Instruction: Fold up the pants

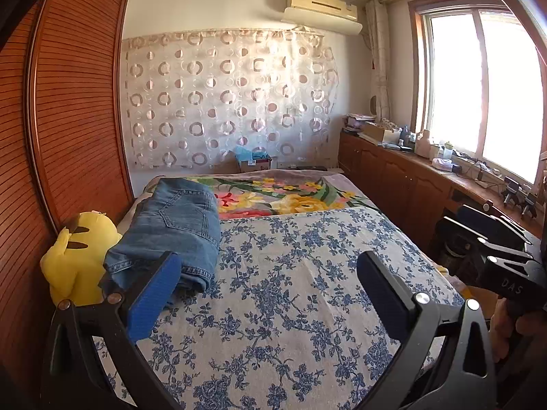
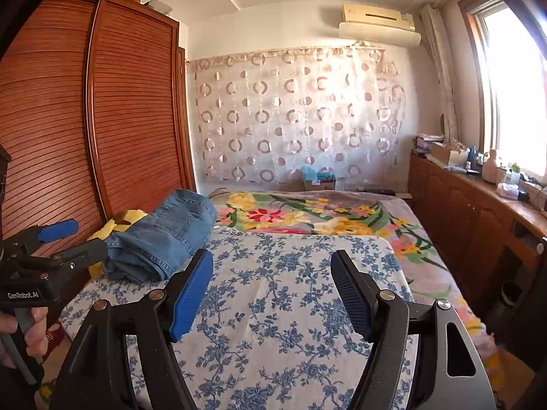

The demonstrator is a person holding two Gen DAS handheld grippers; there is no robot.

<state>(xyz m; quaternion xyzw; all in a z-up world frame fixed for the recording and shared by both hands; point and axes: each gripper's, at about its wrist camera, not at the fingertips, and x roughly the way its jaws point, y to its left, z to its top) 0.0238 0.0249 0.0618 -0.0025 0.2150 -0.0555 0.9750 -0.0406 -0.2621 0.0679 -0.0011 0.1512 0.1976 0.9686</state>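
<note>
Bedroom holding, left to right: a louvred wooden wardrobe (image 1: 75, 109) is standing along the left wall; a yellow plush toy (image 1: 77, 256) is sitting against it at the bed's left edge, touching the pants. The pants (image 1: 177, 229), blue denim, are lying folded into a thick bundle on the blue-flowered sheet (image 1: 290, 290) near the bed's left side, a back pocket facing up. The left gripper (image 1: 270, 290) is hovering over the sheet with its blue pads standing wide apart and nothing between them; its left pad is overlapping the bundle's near corner in view, and contact cannot be told. The right gripper (image 2: 271, 294) is likewise hanging above the sheet, jaws spread and empty, well clear of the pants. Farther back, a bright floral blanket (image 2: 307, 215) is covering the bed, and a circle-patterned curtain (image 2: 297, 116) is hanging on the rear wall under an air conditioner (image 2: 377, 20). At the right, a cluttered wooden counter (image 1: 403, 171) is running beneath a sunlit window (image 1: 485, 85).
</note>
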